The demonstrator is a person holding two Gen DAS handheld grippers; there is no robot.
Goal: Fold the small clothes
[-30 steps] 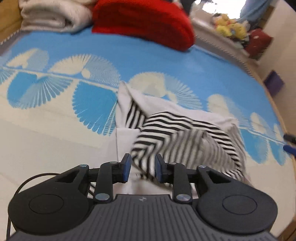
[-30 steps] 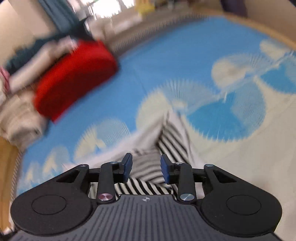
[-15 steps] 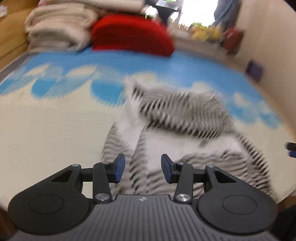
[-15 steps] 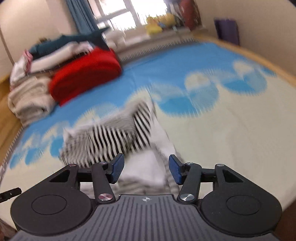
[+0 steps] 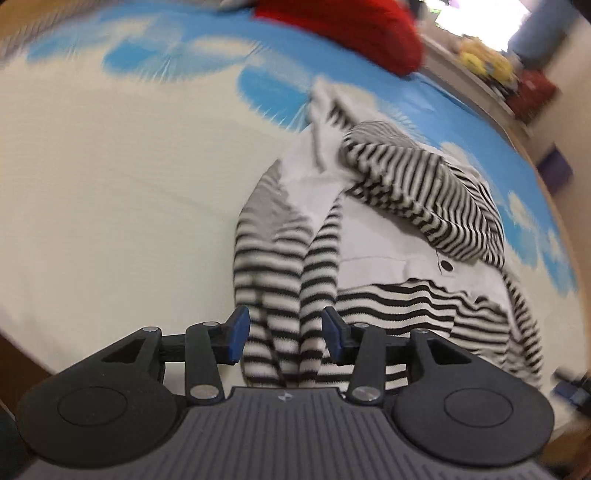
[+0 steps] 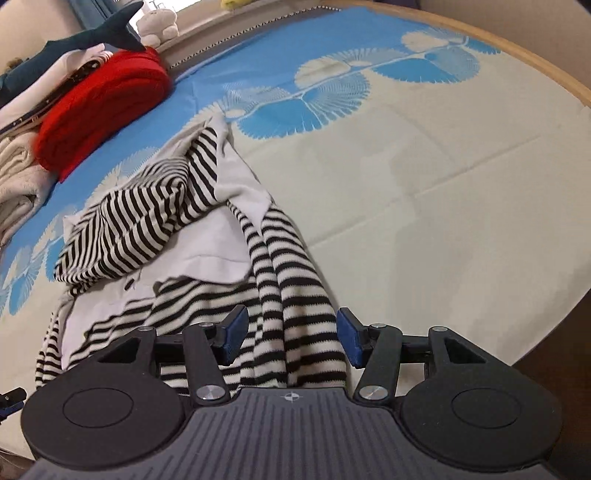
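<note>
1. The left gripper sits low in the left wrist view, its 2 blue-padded fingers spread apart with nothing clamped.
2. Between and just ahead of the fingers lie 2 striped sleeves of the black-and-white garment, side by side.
3. Ahead and to the right, the garment's striped part is bunched over its white part.
4. It lies on a cream-and-blue sheet.
5. Far ahead sits a red cushion, blurred.
</note>
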